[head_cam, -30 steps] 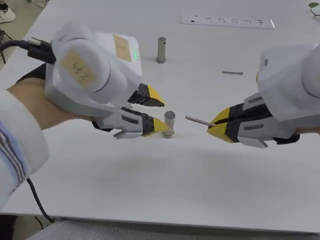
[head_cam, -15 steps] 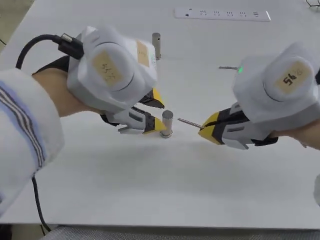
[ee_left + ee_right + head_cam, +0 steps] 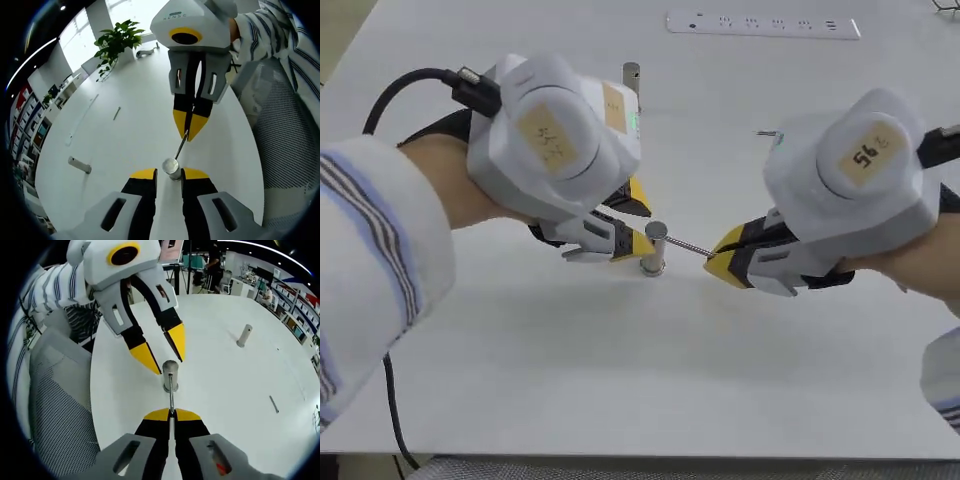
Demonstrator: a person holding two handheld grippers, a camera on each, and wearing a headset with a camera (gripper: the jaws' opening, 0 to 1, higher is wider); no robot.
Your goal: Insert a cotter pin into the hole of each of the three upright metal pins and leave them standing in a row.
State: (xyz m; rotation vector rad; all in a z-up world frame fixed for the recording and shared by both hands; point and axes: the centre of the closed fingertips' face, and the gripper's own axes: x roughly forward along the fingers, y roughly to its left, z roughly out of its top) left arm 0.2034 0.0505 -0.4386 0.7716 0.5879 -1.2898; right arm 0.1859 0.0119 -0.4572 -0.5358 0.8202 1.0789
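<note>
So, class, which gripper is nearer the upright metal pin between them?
Left. The left gripper straddles the metal pin with open jaws; the right gripper stands back, pointing its cotter pin at it.

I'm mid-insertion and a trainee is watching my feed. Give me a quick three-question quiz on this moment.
1. True or false: the right gripper is shut on the thin grey metal cotter pin.
2. The left gripper has its jaws: A) shut on a cable, B) open beside the short upright grey metal pin, C) shut on the cotter pin.
3. How many upright metal pins can you count in the head view?
Key: 1 true. 2 B. 3 two, counting the far upright pin.
</note>
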